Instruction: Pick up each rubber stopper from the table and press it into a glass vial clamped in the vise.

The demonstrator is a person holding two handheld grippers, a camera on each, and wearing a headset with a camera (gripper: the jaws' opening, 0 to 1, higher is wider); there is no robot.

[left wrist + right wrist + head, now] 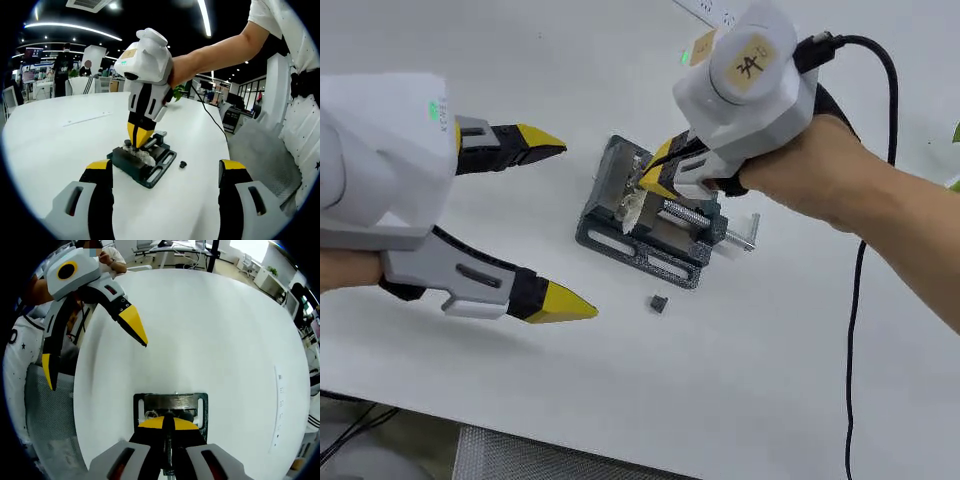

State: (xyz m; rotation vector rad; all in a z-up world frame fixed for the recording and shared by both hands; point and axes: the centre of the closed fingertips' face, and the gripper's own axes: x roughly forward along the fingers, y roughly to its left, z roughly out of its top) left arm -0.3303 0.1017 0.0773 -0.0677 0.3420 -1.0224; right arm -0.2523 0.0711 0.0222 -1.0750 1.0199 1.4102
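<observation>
R gripper (648, 182), jaws pressed together, bears tips-down on the vise (650, 255) at centre, prob. pushing a plug home. L gripper (580, 230), spread wide, waits at left. One rubber stopper (658, 302) lies on table (770, 400), just near of vise.

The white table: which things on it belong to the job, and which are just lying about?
Job: grey metal vise, small black rubber stopper, left gripper, right gripper.
Lying about: long white strip, green leafy plant.
</observation>
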